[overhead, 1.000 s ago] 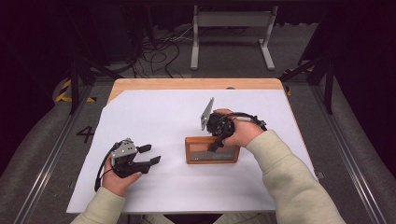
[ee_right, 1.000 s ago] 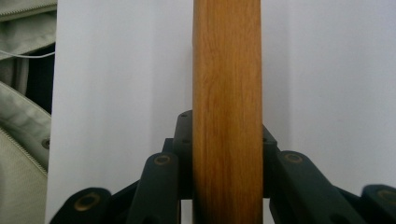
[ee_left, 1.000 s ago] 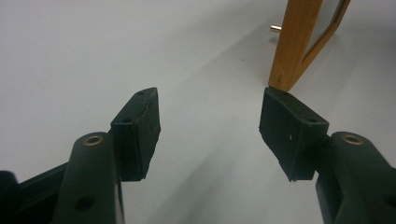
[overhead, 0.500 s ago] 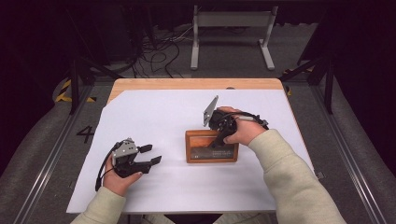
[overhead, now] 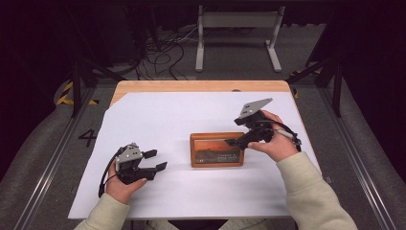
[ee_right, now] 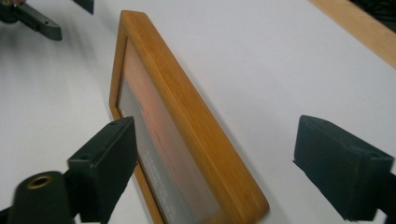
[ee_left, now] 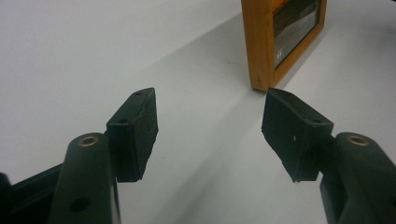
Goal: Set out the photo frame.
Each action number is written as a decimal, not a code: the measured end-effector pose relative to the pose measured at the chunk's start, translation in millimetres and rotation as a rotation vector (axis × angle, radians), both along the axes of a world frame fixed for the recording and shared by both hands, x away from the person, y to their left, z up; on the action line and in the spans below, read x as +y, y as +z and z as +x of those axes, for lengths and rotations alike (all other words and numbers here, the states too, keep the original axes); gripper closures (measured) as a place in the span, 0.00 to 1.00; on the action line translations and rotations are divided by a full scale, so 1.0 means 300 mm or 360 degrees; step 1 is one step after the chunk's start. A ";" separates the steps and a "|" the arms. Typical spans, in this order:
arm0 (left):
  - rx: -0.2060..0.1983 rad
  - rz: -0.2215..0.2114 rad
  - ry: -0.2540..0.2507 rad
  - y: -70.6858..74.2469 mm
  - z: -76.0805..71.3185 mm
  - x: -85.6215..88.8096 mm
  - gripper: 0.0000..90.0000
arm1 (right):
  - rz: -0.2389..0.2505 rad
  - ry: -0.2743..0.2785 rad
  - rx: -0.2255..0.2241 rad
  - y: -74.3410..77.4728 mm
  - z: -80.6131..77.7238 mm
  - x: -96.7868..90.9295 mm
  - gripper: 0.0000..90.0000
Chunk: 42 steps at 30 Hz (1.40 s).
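Observation:
A wooden picture frame (overhead: 216, 149) with an orange photo sits mid-table on the white sheet and seems to stand on its long edge. My right gripper (overhead: 233, 142) is at the frame's upper right corner. Its jaws have just been opening and now stand wide. In the right gripper view the frame (ee_right: 180, 105) runs up between the right gripper's (ee_right: 215, 127) pads, and neither pad touches it. My left gripper (overhead: 158, 160) rests open to the left of the frame and points toward it. The left gripper view has the open left gripper (ee_left: 208, 100) with nothing in it and the frame's corner (ee_left: 261, 46) ahead.
The white sheet (overhead: 191, 110) covers a wooden table whose bare far edge (overhead: 201, 86) shows. Floor rails, cables and a metal stand (overhead: 237, 28) lie beyond the table. My left gripper (ee_right: 32, 19) appears far off in the right gripper view.
My right gripper has let go of the frame's top edge, opened its jaws and drawn back to the right. The frame stays in place. The left hand has not moved.

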<state>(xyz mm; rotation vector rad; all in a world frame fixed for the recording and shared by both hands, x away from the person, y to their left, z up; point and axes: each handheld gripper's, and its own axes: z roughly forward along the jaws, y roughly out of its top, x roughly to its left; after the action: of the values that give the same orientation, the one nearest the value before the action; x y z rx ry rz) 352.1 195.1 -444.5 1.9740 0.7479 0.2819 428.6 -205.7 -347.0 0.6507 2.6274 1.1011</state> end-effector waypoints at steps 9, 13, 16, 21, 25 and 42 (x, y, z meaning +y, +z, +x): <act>-0.0009 -0.0011 0.0002 0.009 -0.024 0.024 0.35 | 0.0221 -0.0228 -0.0045 -0.034 -0.087 -0.176 0.09; -0.0006 -0.0010 0.0009 0.011 -0.037 0.029 0.34 | 0.0284 -0.0320 -0.0048 -0.067 -0.126 -0.240 0.07; -0.0020 -0.0032 0.0033 0.012 -0.046 0.037 0.34 | 0.0299 -0.0368 -0.0069 -0.099 -0.152 -0.277 0.08; -0.0028 -0.0051 0.0066 0.006 -0.044 0.045 0.34 | 0.0321 -0.0428 -0.0077 -0.143 -0.181 -0.312 0.08; -0.0064 -0.0068 0.0100 0.002 -0.039 0.059 0.34 | 0.0357 -0.0470 -0.0082 -0.176 -0.200 -0.334 0.08; -0.0064 -0.0015 0.0105 -0.022 -0.021 0.069 0.35 | 0.0246 -0.0531 -0.0091 -0.288 -0.214 -0.349 0.06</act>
<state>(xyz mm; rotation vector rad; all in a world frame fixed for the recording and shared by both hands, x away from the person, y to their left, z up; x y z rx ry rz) 345.8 215.7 -451.1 1.9320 0.7884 0.3560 364.2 -310.3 -433.3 1.0288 2.2903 1.2021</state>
